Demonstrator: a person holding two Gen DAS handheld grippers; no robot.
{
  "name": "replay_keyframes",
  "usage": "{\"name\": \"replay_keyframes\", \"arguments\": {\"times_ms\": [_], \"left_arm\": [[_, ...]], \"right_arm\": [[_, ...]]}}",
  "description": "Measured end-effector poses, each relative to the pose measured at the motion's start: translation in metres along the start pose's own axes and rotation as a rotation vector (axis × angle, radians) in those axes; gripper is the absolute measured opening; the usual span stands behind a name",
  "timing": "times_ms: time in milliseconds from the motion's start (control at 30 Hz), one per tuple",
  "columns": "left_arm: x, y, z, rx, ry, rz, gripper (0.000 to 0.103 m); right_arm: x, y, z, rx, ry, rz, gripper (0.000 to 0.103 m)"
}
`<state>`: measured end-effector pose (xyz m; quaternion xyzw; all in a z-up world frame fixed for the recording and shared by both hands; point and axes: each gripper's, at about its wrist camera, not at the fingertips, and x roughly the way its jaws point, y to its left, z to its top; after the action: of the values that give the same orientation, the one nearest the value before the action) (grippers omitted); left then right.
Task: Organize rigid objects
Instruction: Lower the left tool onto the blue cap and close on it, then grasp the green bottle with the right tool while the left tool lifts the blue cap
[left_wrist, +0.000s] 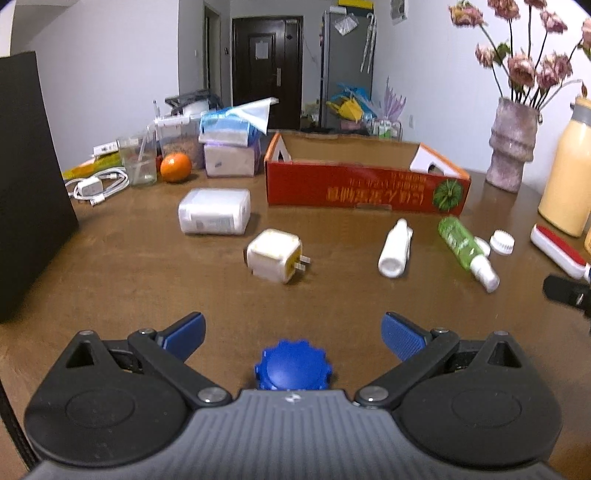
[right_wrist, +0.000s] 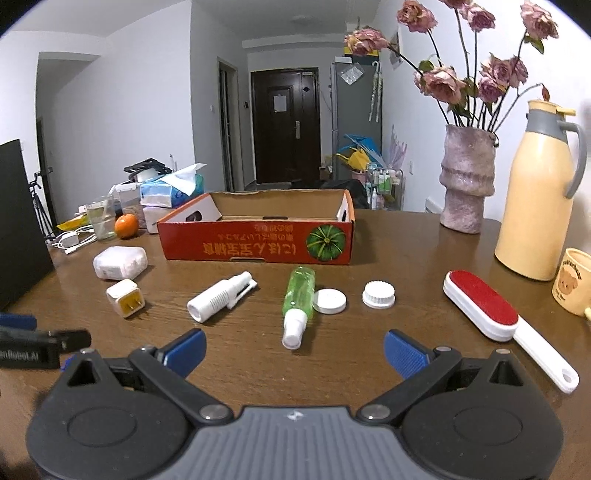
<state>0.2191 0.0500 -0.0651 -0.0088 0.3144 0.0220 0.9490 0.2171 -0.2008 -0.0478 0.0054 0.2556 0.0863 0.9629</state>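
Grippers first: left gripper (left_wrist: 293, 334) spread wide with nothing between its blue pads, low over the brown wooden table (left_wrist: 129, 266); a blue ridged plastic cap (left_wrist: 293, 364) sits on the table just beside its body, at 6 o'clock in the left wrist view. Right gripper (right_wrist: 294, 350) also spread wide and empty, hovering over the table.

Ahead of the right gripper at 12 o'clock, a green clear spray bottle with a white nozzle (right_wrist: 298, 302) lies on its side, nozzle toward the camera. A flat white round lid (right_wrist: 329, 301) is touching or just beside it at 1 o'clock, and a white ribbed cap (right_wrist: 379, 294) sits further right, apart. White cylindrical spray bottle (right_wrist: 219, 301) lies at 11 o'clock. A small white cube plug charger (right_wrist: 125, 297) lies at 10 o'clock, prongs facing the camera, and a white rounded power adapter block (right_wrist: 120, 262) is just behind it. A red-and-white lint brush with a white handle (right_wrist: 491, 314) lies at 2 o'clock.

Far side: open red cardboard box with a pumpkin print (right_wrist: 258, 243) at 12 o'clock, looks empty inside. Orange (right_wrist: 126, 226) at 10 o'clock beside the box. Pink stone-look vase of dried roses (right_wrist: 466, 181) and a cream thermos jug (right_wrist: 532, 195) at 2 o'clock.
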Motion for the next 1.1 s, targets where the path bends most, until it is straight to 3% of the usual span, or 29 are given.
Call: {"name": "replay_keyframes", "arguments": {"times_ms": [200,333,500,567,1100], "left_arm": [[0.016,0.003,-0.014,0.001,0.066,0.029,0.103],[0.019,0.003,-0.019,0.011,0.076,0.032,0.097],[0.024,0.001,-0.021,0.024,0.082,0.045,0.081],[0.026,-0.001,-0.021,0.039,0.085,0.046,0.056],[0.016,-0.002,0.000,0.028,0.015,-0.012,0.055]], "right_arm": [[0.002,-0.002,-0.004,0.006,0.020,0.003,0.103],[0.006,-0.001,-0.006,0.007,0.035,0.004,0.103],[0.010,0.001,-0.008,0.006,0.052,0.010,0.103],[0.011,0.002,-0.008,0.004,0.056,0.014,0.103],[0.020,0.008,-0.006,-0.018,0.073,0.019,0.102]]}}
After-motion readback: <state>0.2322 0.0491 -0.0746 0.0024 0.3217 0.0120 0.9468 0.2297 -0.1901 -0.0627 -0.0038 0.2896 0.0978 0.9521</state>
